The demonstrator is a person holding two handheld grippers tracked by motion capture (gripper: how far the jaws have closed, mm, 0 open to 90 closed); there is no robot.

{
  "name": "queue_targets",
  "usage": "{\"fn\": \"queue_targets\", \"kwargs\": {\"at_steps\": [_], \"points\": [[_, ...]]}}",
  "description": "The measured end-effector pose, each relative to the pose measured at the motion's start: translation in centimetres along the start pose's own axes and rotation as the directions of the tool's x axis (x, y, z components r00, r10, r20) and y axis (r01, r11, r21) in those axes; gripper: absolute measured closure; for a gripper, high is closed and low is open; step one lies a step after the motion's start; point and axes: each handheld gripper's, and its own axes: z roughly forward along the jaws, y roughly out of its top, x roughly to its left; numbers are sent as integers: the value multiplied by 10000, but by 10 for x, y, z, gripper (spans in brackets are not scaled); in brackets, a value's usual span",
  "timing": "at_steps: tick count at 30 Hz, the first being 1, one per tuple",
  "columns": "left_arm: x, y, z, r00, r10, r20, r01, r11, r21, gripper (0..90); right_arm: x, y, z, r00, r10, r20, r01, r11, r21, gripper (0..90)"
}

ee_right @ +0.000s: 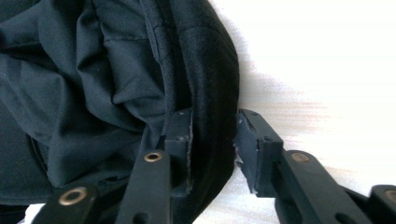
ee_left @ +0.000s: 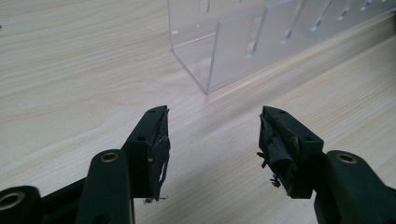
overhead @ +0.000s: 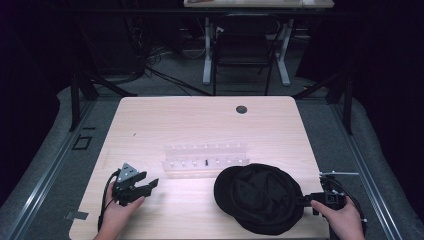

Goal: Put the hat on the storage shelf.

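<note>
A black fabric hat (overhead: 257,197) lies upside down on the front right of the wooden table (overhead: 190,120). My right gripper (overhead: 305,200) holds it at its right edge. In the right gripper view the hat (ee_right: 93,84) has its thick rim between the two jaws, one inside and one outside, and my right gripper (ee_right: 212,123) is shut on that rim. My left gripper (overhead: 150,185) rests at the front left, held by a hand, pointing right. In its own view my left gripper (ee_left: 212,121) is open over bare wood, with nothing between the worn pads.
A clear acrylic rack (overhead: 205,157) with slots stands mid-table, just behind the hat; its corner (ee_left: 261,37) is ahead of the left jaws. A round cable hole (overhead: 241,109) is near the far edge. A chair (overhead: 243,50) stands beyond the table.
</note>
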Motion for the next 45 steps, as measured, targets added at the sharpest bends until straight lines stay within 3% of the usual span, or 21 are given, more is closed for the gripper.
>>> {"fn": "queue_targets", "kwargs": {"at_steps": [2,3,8,9,11,19,24,30,35,37,38,39,41,42,45], "points": [[0,0,0,10000,8,-16,-8,10000,15,434,-3,1,-2,9996,-261,103,258,9993,288,625],[0,0,0,10000,31,-15,-31,10000,26,434,-3,0,1,9997,145,-202,-148,9997,-182,618],[0,0,0,10000,22,-21,-22,10000,29,434,-9,0,3,9974,550,-468,-556,9984,-126,619],[0,0,0,10000,21,-19,-20,10000,30,434,-9,0,1,9983,541,-219,-541,9985,10,626],[0,0,0,10000,23,-15,-23,10000,28,434,-10,-1,2,9975,441,-561,-446,9990,-75,633],[0,0,0,10000,1,-13,-1,10000,4,434,-8,0,4,9975,470,-533,-463,9988,160,714],[0,0,0,10000,-18,-16,18,10000,3,434,-5,2,7,9966,466,-679,-450,9987,248,828],[0,0,0,10000,-44,-46,44,10000,-18,436,-6,3,7,9937,682,-887,-648,9971,399,868],[0,0,0,10000,-37,-35,37,10000,-10,436,-9,3,5,9859,961,-1368,-901,9947,496,874],[0,0,0,10000,-44,-38,44,10000,-7,436,-8,2,4,9755,1383,-1713,-1377,9904,157,876],[0,0,0,10000,-41,-44,41,10000,-11,436,-9,2,3,9787,1354,-1540,-1331,9908,255,876],[0,0,0,10000,-48,-43,48,10000,-16,436,-11,3,0,9723,1214,-1999,-1154,9924,415,877],[0,0,0,10000,-45,-49,45,10000,-11,436,-11,4,-2,9725,1184,-2008,-1115,9927,452,877],[0,0,0,10000,-32,-60,32,10000,-22,436,-10,5,-6,9653,1172,-2333,-1096,9929,451,877],[1,0,0,10000,-48,-62,48,10000,-25,436,-7,6,-9,9689,1150,-2193,-1105,9933,330,877]]}}
